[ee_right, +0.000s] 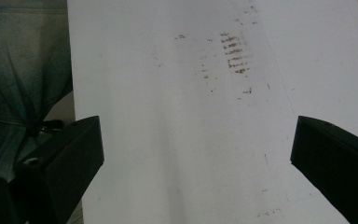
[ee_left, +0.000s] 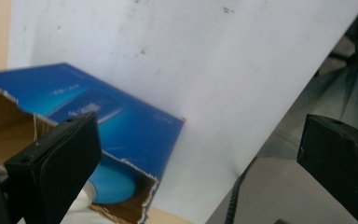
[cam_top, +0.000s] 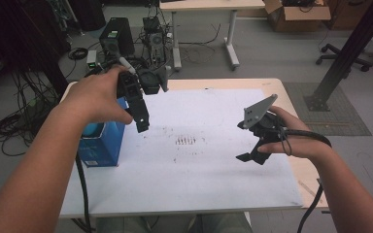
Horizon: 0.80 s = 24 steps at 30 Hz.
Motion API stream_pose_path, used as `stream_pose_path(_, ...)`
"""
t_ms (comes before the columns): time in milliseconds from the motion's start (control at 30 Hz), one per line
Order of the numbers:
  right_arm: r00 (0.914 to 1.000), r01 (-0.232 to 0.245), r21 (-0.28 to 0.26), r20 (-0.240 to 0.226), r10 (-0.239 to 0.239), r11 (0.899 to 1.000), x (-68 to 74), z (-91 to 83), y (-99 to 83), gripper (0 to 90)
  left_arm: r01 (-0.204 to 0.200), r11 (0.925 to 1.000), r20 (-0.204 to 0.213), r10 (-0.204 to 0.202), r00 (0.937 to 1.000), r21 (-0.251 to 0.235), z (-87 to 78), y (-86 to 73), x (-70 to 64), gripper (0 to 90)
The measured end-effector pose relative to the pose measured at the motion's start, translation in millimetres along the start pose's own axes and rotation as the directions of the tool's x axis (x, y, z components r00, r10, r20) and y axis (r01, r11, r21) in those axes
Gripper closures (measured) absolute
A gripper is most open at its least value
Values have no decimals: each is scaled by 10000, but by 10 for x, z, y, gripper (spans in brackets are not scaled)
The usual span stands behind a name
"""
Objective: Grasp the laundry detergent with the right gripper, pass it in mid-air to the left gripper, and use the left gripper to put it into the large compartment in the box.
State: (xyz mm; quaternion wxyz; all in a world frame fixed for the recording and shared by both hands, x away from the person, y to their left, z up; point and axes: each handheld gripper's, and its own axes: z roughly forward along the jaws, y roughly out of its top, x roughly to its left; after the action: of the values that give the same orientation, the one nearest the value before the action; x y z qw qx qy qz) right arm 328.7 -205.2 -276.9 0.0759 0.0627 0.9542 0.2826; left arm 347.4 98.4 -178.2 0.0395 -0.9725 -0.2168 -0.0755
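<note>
Both grippers are held above the white sheet [cam_top: 209, 160], jaws spread wide, nothing gripped.

The left gripper [cam_top: 141, 121] is raised beside the torn-open blue box [cam_top: 102, 143] at the sheet's left edge; the right gripper [cam_top: 250, 158] is held well apart.

Blue box [cam_top: 102, 145] — white board [cam_top: 213, 179], brown-smudged.

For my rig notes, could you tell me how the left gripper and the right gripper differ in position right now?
The left gripper hangs by the blue box at the table's left side; the right gripper is over bare white sheet on the right. The right gripper carries a grey plate on top. Both are open and hold nothing.
</note>
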Motion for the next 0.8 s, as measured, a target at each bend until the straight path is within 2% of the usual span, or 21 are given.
stream_pose_path(100, 10000, 12, 303, -62, -10, 9995, -12, 16, 34, 25, -616, 9981, 86, 616, 9981, 21, 37, 38, -62, 2)
stream_pose_path(167, 9999, 5, 469, -104, -1, 9989, -27, 43, 51, 26, -972, 9952, 390, 973, 9945, -60, 79, 62, -104, 2)
stream_pose_path(267, 9997, -16, 946, -221, 37, 9955, -59, 93, 71, 27, -1678, 9858, 504, 1675, 9846, 7, 198, 104, -158, 2)
stream_pose_path(300, 9997, -16, 946, -221, 37, 9955, -59, 93, 71, 27, -1678, 9858, 504, 1675, 9846, 7, 198, 104, -158, 2)
stream_pose_path(333, 9995, -38, 1137, -308, 73, 9935, -74, 117, 74, 28, -1824, 9832, 576, 1819, 9816, 41, 234, 114, -173, 2)
stream_pose_path(467, 9992, 28, 1414, -393, 27, 9900, -108, 151, 77, 29, -2538, 9669, 613, 2519, 9658, 248, 357, 152, -227, 2)
stream_pose_path(500, 9992, 28, 1414, -393, 27, 9900, -108, 151, 77, 29, -2641, 9640, 577, 2620, 9633, 316, 385, 158, -235, 2)
stream_pose_path(567, 9991, 43, 1488, -432, 22, 9889, -132, 159, 80, 29, -2668, 9632, 818, 2636, 9612, 312, 433, 175, -232, 2)
stream_pose_path(667, 9990, 17, 1501, -448, 51, 9887, -151, 169, 86, 29, -2872, 9572, 949, 2828, 9545, 362, 501, 198, -248, 2)
stream_pose_path(733, 9987, 57, 1498, -501, 19, 9887, -156, 180, 92, 30, -2985, 9534, 921, 2935, 9515, 451, 522, 215, -253, 2)
stream_pose_path(800, 9987, 56, 1558, -507, 24, 9878, -161, 194, 96, 30, -3005, 9528, 867, 2961, 9512, 434, 532, 226, -249, 2)
